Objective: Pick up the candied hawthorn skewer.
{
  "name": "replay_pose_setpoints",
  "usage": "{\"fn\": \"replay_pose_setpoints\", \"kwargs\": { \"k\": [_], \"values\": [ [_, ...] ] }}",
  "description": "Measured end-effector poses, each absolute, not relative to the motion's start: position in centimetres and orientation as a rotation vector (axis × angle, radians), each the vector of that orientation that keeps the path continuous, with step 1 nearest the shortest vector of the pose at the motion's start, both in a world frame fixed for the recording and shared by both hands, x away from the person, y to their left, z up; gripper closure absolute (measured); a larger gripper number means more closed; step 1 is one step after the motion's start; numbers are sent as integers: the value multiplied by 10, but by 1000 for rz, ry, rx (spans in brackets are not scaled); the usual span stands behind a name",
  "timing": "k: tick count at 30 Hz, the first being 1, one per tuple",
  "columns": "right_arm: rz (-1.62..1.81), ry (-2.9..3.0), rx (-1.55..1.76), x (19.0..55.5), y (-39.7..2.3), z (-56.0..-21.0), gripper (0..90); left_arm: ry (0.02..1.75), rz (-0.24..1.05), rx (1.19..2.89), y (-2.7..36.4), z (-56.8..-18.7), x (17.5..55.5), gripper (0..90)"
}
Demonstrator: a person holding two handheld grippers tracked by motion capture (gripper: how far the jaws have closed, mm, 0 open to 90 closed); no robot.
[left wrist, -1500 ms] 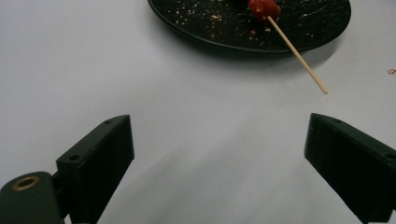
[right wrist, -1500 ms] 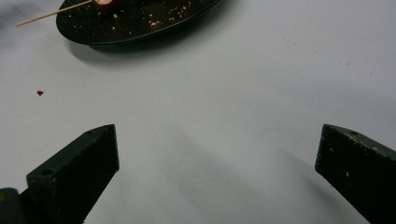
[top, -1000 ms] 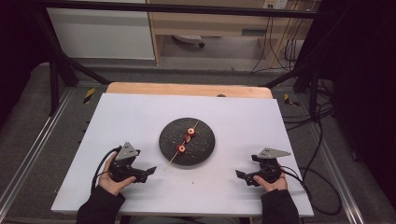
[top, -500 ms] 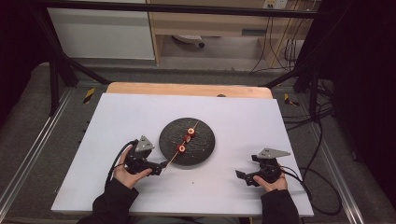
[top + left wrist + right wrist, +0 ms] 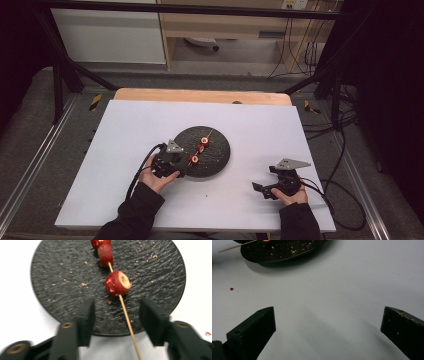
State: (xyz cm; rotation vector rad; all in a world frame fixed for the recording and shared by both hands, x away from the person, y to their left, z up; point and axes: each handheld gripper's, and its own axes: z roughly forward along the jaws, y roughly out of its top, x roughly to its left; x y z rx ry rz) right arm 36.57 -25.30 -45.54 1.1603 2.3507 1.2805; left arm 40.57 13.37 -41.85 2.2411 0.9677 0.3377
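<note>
- Left gripper (image 5: 116, 315): jaws apart, straddling skewer (image 5: 127, 321) at near rim of black plate (image 5: 50, 290).
- Right gripper (image 5: 328, 327): jaws wide apart, over bare white table (image 5: 342, 290).

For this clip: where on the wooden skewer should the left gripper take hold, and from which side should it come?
Probably the bare stick end of the skewer, below the nearest red fruit piece, where it overhangs the black plate's near rim. That stretch is thin, clear of fruit and lifted off the table. The left gripper sits on the person's side, open jaws straddling the stick; closing across it there seems best.
</note>
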Motion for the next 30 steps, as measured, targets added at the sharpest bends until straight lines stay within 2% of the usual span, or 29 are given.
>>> {"fn": "replay_pose_setpoints", "kwargs": {
  "k": [7,14,19,20,30],
  "values": [
    [1282,2351,1156,366,-253,-455,7,983,320,2287,122,-422,409,695],
    [1286,2351,1159,366,-253,-455,7,1011,320,2300,117,-423,410,808],
    [1286,2350,1162,366,-253,-455,7,1033,333,2287,116,-423,409,840],
    [1286,2351,1162,366,-253,-455,7,1034,341,2281,117,-423,408,873],
    [1291,2345,1171,365,-253,-454,9,1013,346,2193,133,-419,399,879]
  ]
}}
